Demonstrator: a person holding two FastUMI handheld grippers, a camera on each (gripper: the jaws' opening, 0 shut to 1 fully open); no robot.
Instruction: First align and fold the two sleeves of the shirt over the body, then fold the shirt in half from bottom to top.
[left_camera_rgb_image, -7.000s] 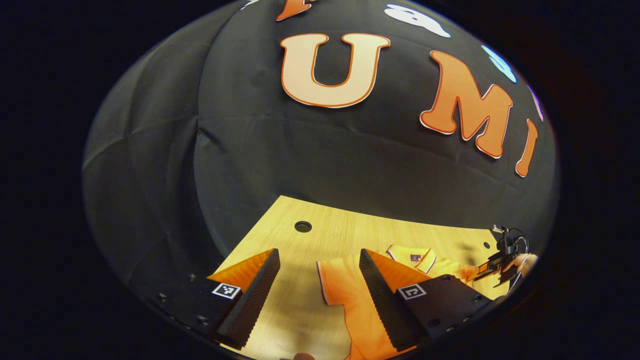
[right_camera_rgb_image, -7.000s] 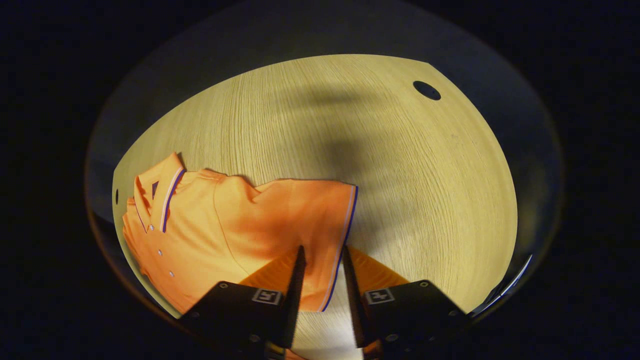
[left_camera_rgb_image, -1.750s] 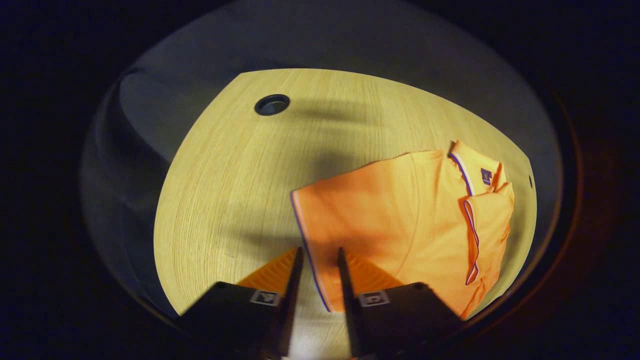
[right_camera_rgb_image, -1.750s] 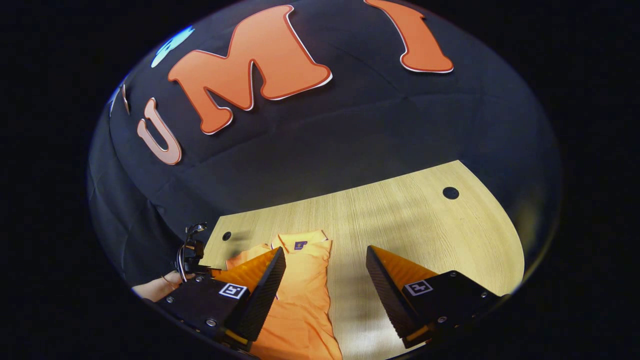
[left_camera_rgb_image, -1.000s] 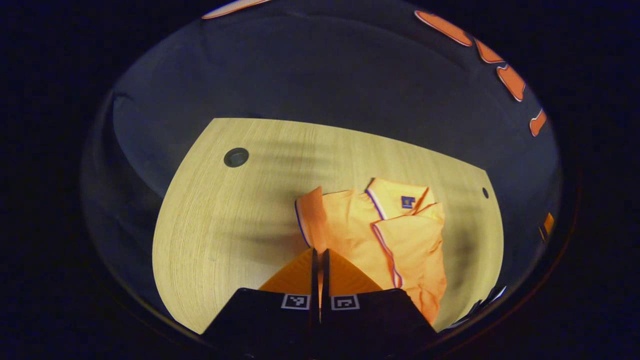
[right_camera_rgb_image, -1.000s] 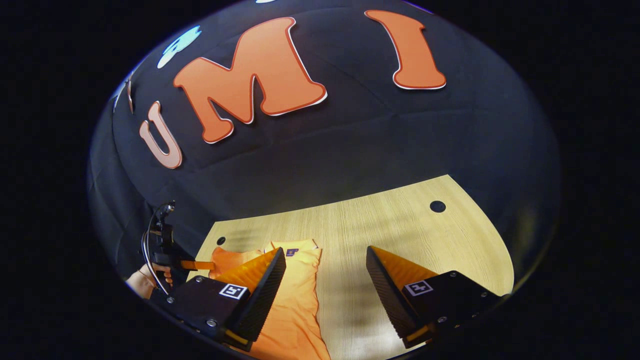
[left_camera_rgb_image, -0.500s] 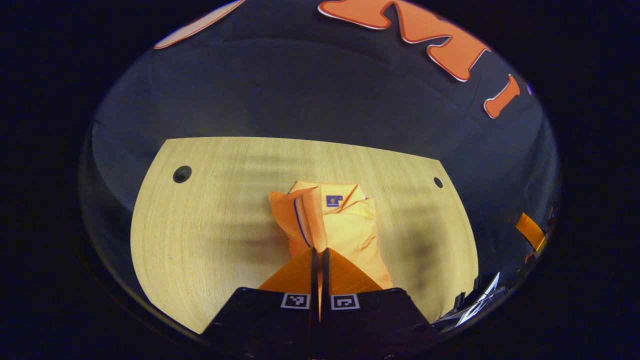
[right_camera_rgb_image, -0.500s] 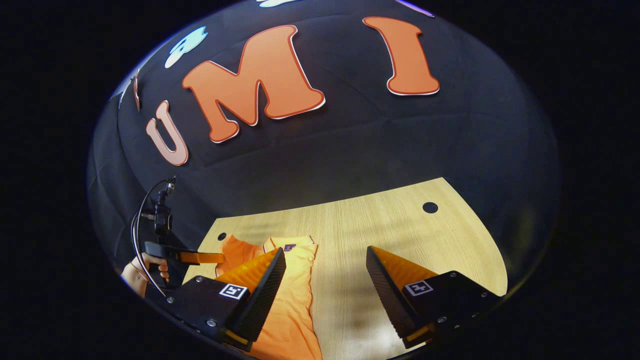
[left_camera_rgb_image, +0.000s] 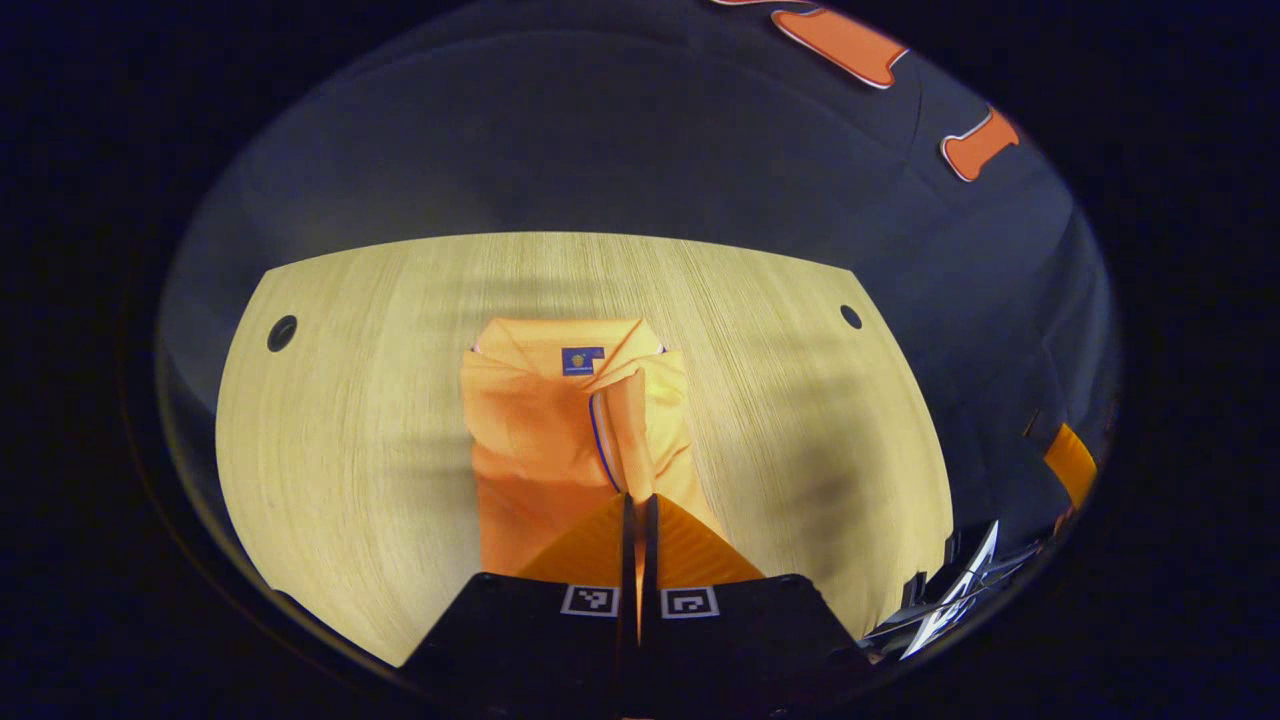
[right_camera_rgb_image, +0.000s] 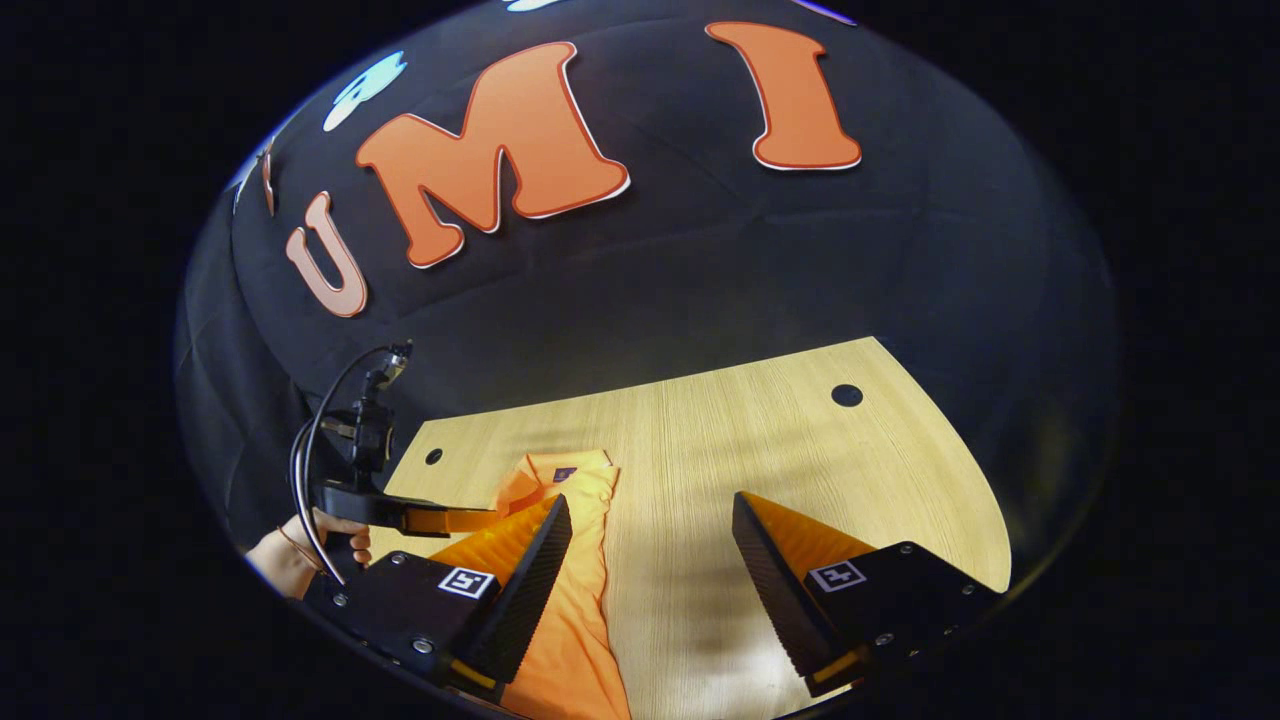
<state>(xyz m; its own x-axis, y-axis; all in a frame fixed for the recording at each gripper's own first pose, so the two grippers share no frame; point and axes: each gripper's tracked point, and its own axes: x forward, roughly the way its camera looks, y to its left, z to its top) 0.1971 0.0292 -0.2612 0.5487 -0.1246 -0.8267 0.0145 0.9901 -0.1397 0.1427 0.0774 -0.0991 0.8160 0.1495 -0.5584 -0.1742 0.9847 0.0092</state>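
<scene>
One sleeve (left_camera_rgb_image: 612, 440) pinched in closed left gripper (left_camera_rgb_image: 637, 510), draped over shirt (left_camera_rgb_image: 530, 440) body, collar-to-hem axis straight ahead on table (left_camera_rgb_image: 340, 420). Right gripper (right_camera_rgb_image: 648, 560) wide open, holding nothing, beside shirt's edge. Next, by judgement: lay flat, release.

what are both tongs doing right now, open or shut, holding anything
Left tongs: shut on the sleeve of the orange shirt, carried over the body.
Right tongs: open, holding nothing, above the table.
</scene>
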